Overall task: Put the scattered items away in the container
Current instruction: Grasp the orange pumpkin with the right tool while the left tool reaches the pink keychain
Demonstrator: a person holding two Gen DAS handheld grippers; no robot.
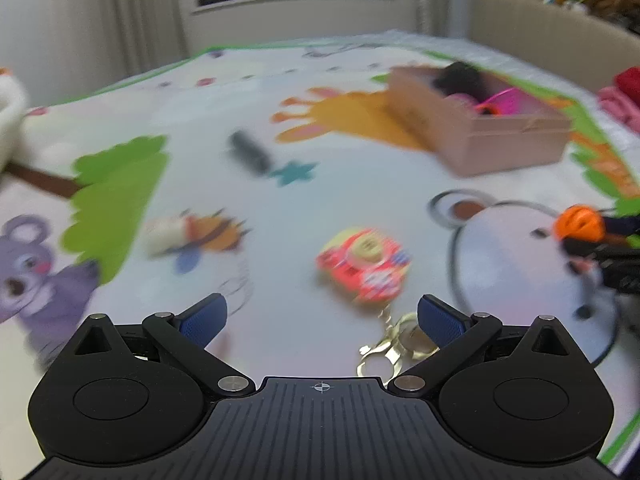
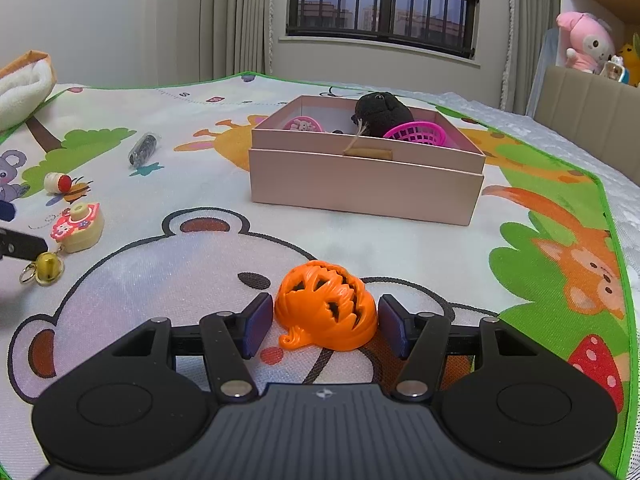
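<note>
The pink box [image 2: 366, 184] stands open on the cartoon play mat [image 2: 360, 240] and serves as the reference point. Inside it lie a black plush toy [image 2: 382, 114], a magenta basket [image 2: 418, 134] and a small pink round item [image 2: 303, 124]. On the near side of the box, well apart from it, the orange pumpkin-shaped toy [image 2: 326, 306] rests on the mat between the blue pads of the right tool [image 2: 325, 326]; a narrow gap shows at each pad, so the jaws stand partly apart and appear not to press on the toy. To the left of the box and nearer the camera lies the red-and-yellow keychain charm [image 1: 364, 266], with its gold bell and ring [image 1: 400, 340] trailing toward the left tool [image 1: 322, 316]. The left tool has its jaws wide apart with nothing between them; this view is motion-blurred, so contact with the ring cannot be confirmed. Farther left of the box lie a dark wrapped cylinder [image 2: 143, 148] and a small white-and-red cylinder [image 2: 58, 182].
</note>
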